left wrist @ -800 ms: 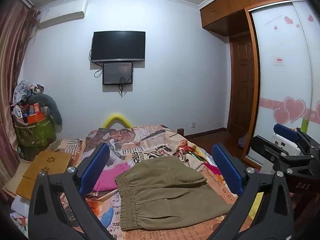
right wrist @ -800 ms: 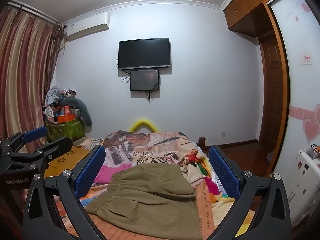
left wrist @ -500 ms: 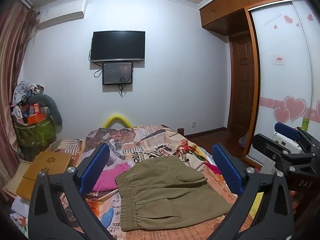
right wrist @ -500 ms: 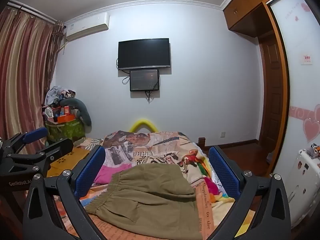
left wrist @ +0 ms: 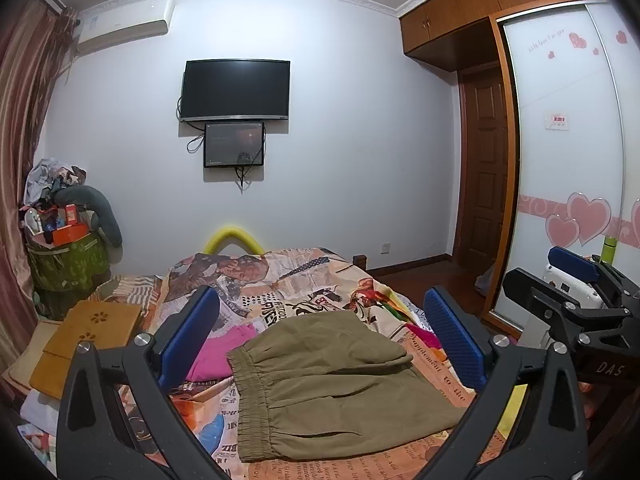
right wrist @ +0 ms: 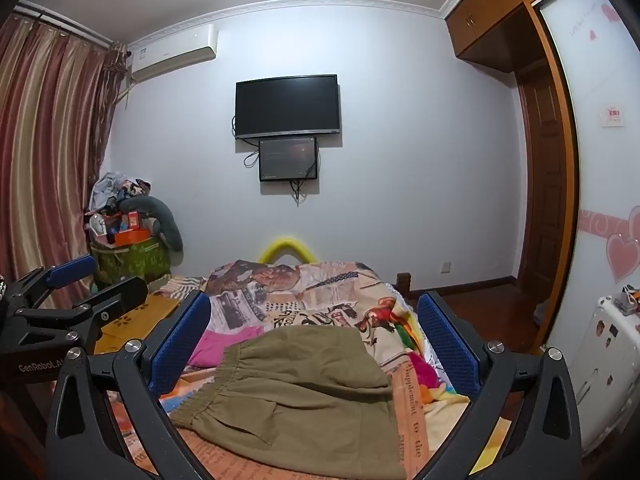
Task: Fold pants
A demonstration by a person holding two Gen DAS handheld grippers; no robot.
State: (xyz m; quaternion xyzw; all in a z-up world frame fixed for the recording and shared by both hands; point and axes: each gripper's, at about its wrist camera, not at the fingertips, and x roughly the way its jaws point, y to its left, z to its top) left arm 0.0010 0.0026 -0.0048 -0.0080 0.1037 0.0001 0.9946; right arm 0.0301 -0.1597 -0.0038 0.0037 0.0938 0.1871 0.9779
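Folded olive-green cotton pants (left wrist: 336, 384) lie on the bed's printed bedspread (left wrist: 304, 292), beside a pink cloth (left wrist: 224, 354). Above the pants, left gripper (left wrist: 320, 340) and right gripper (right wrist: 316, 344) hover wide open, empty.

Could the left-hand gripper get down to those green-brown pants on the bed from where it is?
Probably yes. The left gripper is open and held above the bed, and the olive pants lie flat right below and ahead of it with nothing on top. The pink cloth sits off to one side, out of the way.
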